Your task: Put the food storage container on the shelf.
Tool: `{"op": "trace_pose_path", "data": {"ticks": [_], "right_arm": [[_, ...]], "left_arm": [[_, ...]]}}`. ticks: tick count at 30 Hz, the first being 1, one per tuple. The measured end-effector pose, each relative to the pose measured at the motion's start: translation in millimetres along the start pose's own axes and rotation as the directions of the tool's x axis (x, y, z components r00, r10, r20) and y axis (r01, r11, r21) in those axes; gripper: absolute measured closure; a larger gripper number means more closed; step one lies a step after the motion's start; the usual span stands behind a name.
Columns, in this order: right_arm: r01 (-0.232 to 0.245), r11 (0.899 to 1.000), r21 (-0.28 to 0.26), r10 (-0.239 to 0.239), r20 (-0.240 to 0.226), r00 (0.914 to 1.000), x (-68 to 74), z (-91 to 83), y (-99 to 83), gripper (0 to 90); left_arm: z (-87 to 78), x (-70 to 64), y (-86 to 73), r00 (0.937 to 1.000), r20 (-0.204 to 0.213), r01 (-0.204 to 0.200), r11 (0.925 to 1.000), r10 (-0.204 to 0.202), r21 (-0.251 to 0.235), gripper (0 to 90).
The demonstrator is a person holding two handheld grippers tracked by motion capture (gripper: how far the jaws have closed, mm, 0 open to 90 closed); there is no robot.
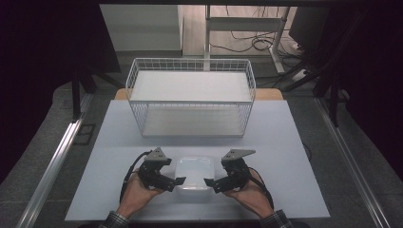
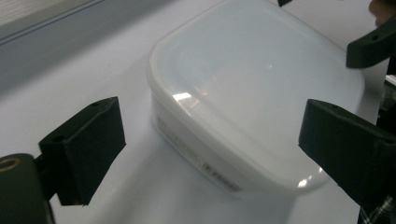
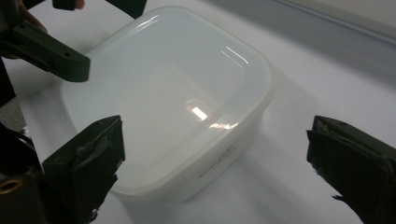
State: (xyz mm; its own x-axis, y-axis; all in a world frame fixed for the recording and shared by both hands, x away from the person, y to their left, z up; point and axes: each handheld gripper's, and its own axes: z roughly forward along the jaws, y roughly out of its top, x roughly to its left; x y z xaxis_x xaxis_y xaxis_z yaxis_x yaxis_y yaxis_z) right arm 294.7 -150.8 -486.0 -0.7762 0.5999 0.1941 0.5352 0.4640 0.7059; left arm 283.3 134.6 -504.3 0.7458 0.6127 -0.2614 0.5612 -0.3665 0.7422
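Observation:
A translucent white container (image 1: pixel 194 174) with its lid on sits on the white table (image 1: pixel 285 156) near the front edge. My left gripper (image 1: pixel 173 173) is at its left side and my right gripper (image 1: pixel 216 174) at its right side, each held in a hand. In the left gripper view the container (image 2: pixel 252 84) lies ahead of the open left gripper (image 2: pixel 212 140), whose jaws stand wide apart on either side of its near edge. The right gripper view shows the container (image 3: pixel 173 93) the same way, ahead of the open right gripper (image 3: pixel 217 158). Neither jaw pair presses on it.
A white wire basket (image 1: pixel 190 60) with a flat white bottom stands at the back of the table, behind the container. Metal rails run along both sides of the table. Cables and a desk frame lie on the floor beyond.

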Motion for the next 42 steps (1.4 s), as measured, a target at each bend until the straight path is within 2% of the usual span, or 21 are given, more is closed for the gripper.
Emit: {"op": "trace_pose_path", "data": {"ticks": [3, 4, 5, 8, 9, 10, 11, 12, 13, 14, 15, 17, 18, 21, 22, 27, 29, 33, 38, 39, 42], "right_arm": [[-0.036, 0.999, 0.019, 0.037, -0.033, 0.9988, -3.2, 6.1, 1.1, 10.0], [-0.069, 0.997, 0.028, 0.071, -0.073, 0.9948, -4.0, 7.6, 1.8, 18.4], [-0.080, 0.996, 0.033, 0.083, -0.098, 0.9917, -4.1, 7.4, 2.2, 23.0], [-0.112, 0.992, 0.057, 0.118, -0.105, 0.9874, -4.3, 6.8, 3.1, 26.2], [-0.136, 0.989, 0.065, 0.142, -0.106, 0.9841, -4.7, 4.3, 3.0, 32.3], [-0.149, 0.987, 0.065, 0.155, -0.104, 0.9825, -5.1, 2.3, 2.8, 36.6], [-0.149, 0.987, 0.065, 0.155, -0.104, 0.9825, -5.1, 2.3, 2.8, 36.6], [-0.158, 0.985, 0.063, 0.164, -0.100, 0.9814, -5.3, 0.0, 2.7, 41.3], [-0.185, 0.980, 0.072, 0.192, -0.096, 0.9768, -5.8, -4.3, 3.3, 49.2], [-0.185, 0.980, 0.072, 0.192, -0.096, 0.9768, -5.8, -4.3, 3.3, 49.2], [-0.196, 0.978, 0.073, 0.203, -0.094, 0.9748, -5.9, -6.7, 3.5, 53.6], [-0.220, 0.973, 0.070, 0.227, -0.098, 0.9690, -5.4, -11.6, 3.4, 60.4], [-0.225, 0.973, 0.061, 0.230, -0.095, 0.9687, -3.3, -14.9, 2.4, 62.8], [-0.208, 0.978, 0.033, 0.210, -0.052, 0.9764, 1.3, -19.3, 3.5, 67.1], [-0.201, 0.979, 0.018, 0.201, -0.036, 0.9789, 2.1, -21.2, 4.3, 69.2], [-0.201, 0.979, -0.026, 0.201, 0.002, 0.9796, 1.8, -26.4, 3.5, 76.7], [-0.171, 0.984, -0.041, 0.172, 0.024, 0.9849, 2.8, -26.4, 2.1, 77.0], [-0.127, 0.989, -0.070, 0.133, 0.083, 0.9877, 8.9, -25.3, 2.6, 77.0], [-0.109, 0.989, -0.100, 0.118, 0.083, 0.9896, 10.2, -27.9, 5.4, 77.2], [-0.088, 0.990, -0.112, 0.099, 0.094, 0.9907, 11.8, -29.2, 7.8, 77.3], [-0.069, 0.990, -0.121, 0.082, 0.102, 0.9914, 13.0, -30.1, 9.9, 77.3]], "left_arm": [[3.9, 4.7, -1.1, 0.9966, 0.067, 0.048, 0.9988, -0.047, -0.006, 12.9], [3.9, 5.1, -2.6, 0.9923, 0.105, 0.067, 0.9977, -0.067, -0.004, 20.7], [3.1, 4.4, -2.6, 0.9925, 0.102, 0.068, 0.9977, -0.068, 0.002, 20.7], [1.0, 3.3, -2.5, 0.9922, 0.099, 0.075, 0.9971, -0.076, 0.014, 21.9], [-3.1, 4.1, -4.5, 0.9891, 0.107, 0.098, 0.9948, -0.100, 0.025, 26.4], [-3.1, 4.1, -4.5, 0.9891, 0.107, 0.098, 0.9948, -0.100, 0.025, 30.1], [-5.5, 4.1, -6.3, 0.9864, 0.115, 0.115, 0.9930, -0.117, 0.023, 30.1], [-8.4, 3.6, -7.9, 0.9857, 0.116, 0.120, 0.9925, -0.122, 0.021, 34.3], [-13.9, 1.0, -9.7, 0.9861, 0.115, 0.119, 0.9927, -0.120, 0.020, 41.8], [-13.9, 1.0, -9.7, 0.9861, 0.115, 0.119, 0.9927, -0.120, 0.020, 45.8], [-17.0, -0.6, -10.3, 0.9864, 0.113, 0.119, 0.9928, -0.120, 0.015, 45.8], [-22.6, -1.9, -11.5, 0.9857, 0.118, 0.120, 0.9927, -0.121, 0.011, 54.2], [-24.4, -3.6, -12.6, 0.9844, 0.115, 0.135, 0.9909, -0.134, -0.002, 58.0], [-26.5, -3.6, -13.1, 0.9817, 0.117, 0.154, 0.9875, -0.150, -0.030, 66.0], [-28.0, -5.2, -13.6, 0.9827, 0.108, 0.158, 0.9851, -0.151, -0.067, 68.9], [-29.2, -10.4, -13.3, 0.9870, 0.075, 0.150, 0.9825, -0.142, -0.111, 80.8], [-28.1, -11.9, -11.4, 0.9896, 0.046, 0.141, 0.9830, -0.137, -0.118, 81.0], [-25.8, -12.2, -9.5, 0.9915, 0.007, 0.130, 0.9848, -0.130, -0.116, 81.1], [-29.6, -10.2, -5.7, 0.9913, 0.004, 0.131, 0.9818, -0.131, -0.138, 81.1], [-31.7, -10.7, -3.1, 0.9922, -0.009, 0.121, 0.9821, -0.124, -0.144, 81.0], [-34.2, -11.2, -0.7, 0.9927, -0.018, 0.115, 0.9819, -0.119, -0.150, 81.0]]}}
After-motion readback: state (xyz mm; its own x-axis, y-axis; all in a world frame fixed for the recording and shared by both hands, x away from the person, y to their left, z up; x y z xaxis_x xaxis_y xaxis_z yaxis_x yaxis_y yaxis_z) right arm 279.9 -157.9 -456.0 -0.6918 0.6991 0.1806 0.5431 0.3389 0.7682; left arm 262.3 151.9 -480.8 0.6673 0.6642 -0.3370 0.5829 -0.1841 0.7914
